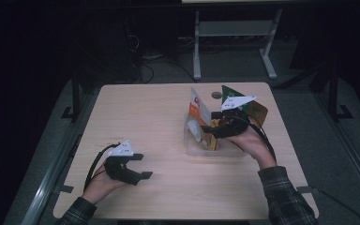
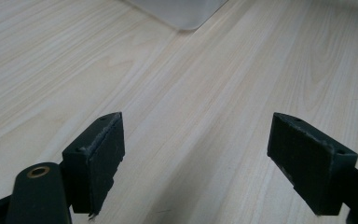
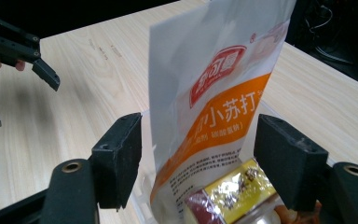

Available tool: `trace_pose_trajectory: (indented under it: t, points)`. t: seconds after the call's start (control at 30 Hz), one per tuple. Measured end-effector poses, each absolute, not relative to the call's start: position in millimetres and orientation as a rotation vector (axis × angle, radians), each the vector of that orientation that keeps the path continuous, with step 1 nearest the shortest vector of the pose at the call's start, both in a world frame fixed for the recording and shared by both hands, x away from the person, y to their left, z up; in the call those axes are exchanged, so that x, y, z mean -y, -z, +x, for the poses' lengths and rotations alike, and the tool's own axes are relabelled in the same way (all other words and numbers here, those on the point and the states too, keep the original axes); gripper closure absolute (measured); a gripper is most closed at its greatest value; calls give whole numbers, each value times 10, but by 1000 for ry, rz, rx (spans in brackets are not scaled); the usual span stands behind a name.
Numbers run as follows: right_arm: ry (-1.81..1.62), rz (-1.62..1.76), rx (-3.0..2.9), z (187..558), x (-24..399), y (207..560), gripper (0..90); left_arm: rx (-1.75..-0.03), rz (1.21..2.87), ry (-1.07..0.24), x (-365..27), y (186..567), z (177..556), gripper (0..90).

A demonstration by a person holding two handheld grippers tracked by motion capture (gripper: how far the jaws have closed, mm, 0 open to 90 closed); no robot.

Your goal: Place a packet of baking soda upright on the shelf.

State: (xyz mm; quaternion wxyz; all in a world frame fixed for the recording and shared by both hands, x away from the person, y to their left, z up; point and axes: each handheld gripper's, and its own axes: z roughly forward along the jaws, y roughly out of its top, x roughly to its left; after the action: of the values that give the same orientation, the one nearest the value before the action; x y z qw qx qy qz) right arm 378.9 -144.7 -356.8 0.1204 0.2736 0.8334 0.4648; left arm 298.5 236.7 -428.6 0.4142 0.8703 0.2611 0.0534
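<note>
Right gripper (image 3: 198, 158), jaws apart around the upright white-and-orange foil pouch (image 3: 214, 93) mid-frame, should lift clear without tipping it.

A white pouch (image 3: 214, 98) with an orange band and a red logo is seen standing upright in a clear plastic bin (image 1: 193, 149) on the right half of the table, with a gold-wrapped packet (image 3: 235, 189) lying just beside its lower edge inside the bin.
</note>
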Motion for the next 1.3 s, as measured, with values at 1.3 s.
trace_pose_trajectory:
  t: [1.3]
  points:
    - [-1394, 786, -2415, 3137, 1925, 3879, 271, -616, 2201, -113, -2357, 4288, 2771, 187]
